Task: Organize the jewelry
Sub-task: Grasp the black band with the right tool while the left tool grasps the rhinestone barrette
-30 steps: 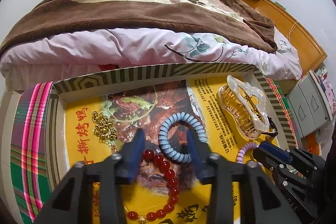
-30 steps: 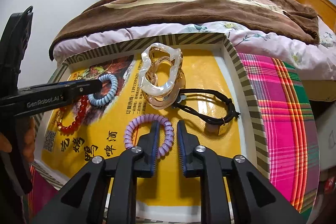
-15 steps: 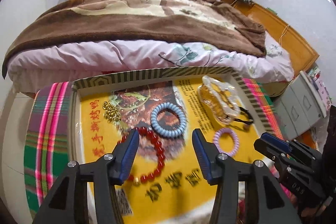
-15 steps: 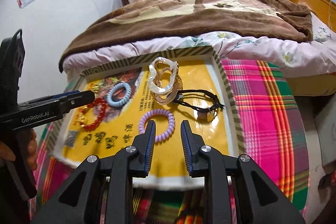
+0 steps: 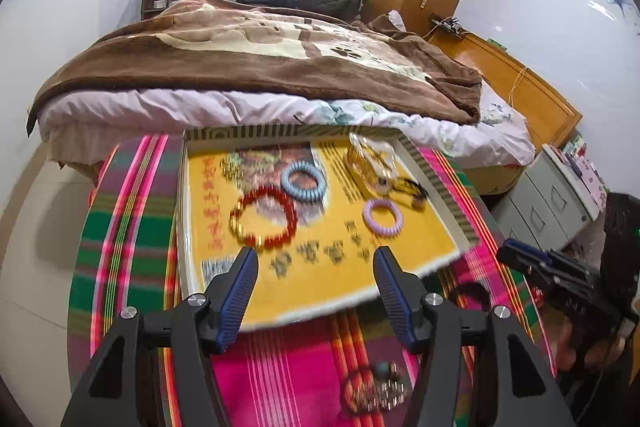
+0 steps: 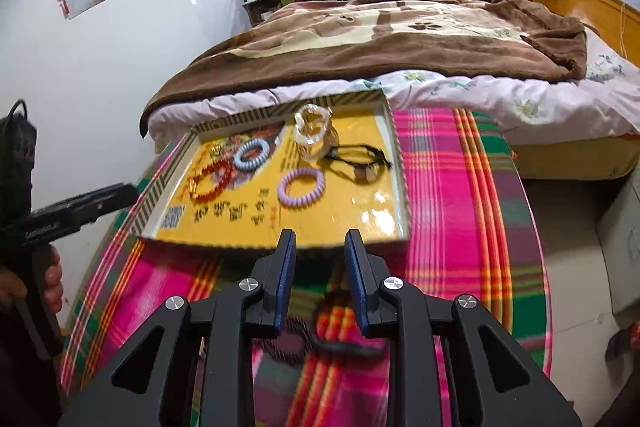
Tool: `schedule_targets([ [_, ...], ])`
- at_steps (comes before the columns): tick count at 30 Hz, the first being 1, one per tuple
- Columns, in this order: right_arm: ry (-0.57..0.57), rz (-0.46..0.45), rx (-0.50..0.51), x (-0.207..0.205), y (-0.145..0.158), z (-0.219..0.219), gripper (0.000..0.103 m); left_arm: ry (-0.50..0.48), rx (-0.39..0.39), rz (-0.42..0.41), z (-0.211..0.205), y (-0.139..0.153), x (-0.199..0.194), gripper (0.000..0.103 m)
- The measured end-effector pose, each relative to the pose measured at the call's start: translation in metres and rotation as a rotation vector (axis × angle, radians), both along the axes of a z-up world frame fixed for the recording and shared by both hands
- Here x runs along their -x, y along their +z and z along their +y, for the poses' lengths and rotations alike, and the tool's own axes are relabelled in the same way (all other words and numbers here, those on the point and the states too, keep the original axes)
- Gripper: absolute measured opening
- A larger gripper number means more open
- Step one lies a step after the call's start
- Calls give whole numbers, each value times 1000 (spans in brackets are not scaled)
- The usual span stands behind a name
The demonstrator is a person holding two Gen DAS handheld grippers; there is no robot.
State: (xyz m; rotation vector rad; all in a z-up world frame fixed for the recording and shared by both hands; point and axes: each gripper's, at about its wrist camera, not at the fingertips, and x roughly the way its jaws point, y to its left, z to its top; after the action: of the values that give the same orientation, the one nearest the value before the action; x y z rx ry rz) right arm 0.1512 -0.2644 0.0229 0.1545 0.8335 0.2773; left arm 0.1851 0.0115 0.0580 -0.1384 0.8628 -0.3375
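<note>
A shallow yellow tray (image 5: 408, 259) (image 6: 372, 215) lies on a plaid cloth. In it are a red bead bracelet (image 5: 264, 215) (image 6: 210, 179), a blue coil hair tie (image 5: 303, 181) (image 6: 251, 155), a purple coil hair tie (image 5: 381, 217) (image 6: 301, 187), a clear hair claw (image 5: 370, 159) (image 6: 312, 131), a black cord bracelet (image 5: 410, 191) (image 6: 360, 163) and a gold chain (image 5: 230, 167). My left gripper (image 5: 314, 263) is open and empty over the tray's near edge. My right gripper (image 6: 320, 247) is open and empty, above a dark braided bracelet (image 6: 300, 341). A beaded bracelet (image 5: 376, 387) lies on the cloth.
The plaid-covered round table (image 5: 128, 227) (image 6: 460, 207) stands against a bed with a brown blanket (image 5: 248, 63) (image 6: 400, 31). Grey drawers (image 5: 548, 195) stand at the right. The other gripper shows at each view's edge (image 5: 560, 279) (image 6: 68, 215).
Both grippers have pulled back and up from the tray toward the table's near side. The left jaws have opened wider; the right jaws have opened from nearly closed. The purple hair tie stays in the tray.
</note>
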Motion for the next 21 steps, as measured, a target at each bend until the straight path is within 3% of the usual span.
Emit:
schedule_targets([
  [6,-31,42,32,12,-21,-16,27,-1,16,34,7,-19,38,62],
  [8,-39,75,41,9,-32,-21,38,2,39,51,10,-28,48,64],
  [10,-43,104,68,6,-41,-23,43,5,46,72,12,-37,56,65],
  [21,-22,147,130,-4,-65,-21,43,20,32,161,16,-68,70,66],
])
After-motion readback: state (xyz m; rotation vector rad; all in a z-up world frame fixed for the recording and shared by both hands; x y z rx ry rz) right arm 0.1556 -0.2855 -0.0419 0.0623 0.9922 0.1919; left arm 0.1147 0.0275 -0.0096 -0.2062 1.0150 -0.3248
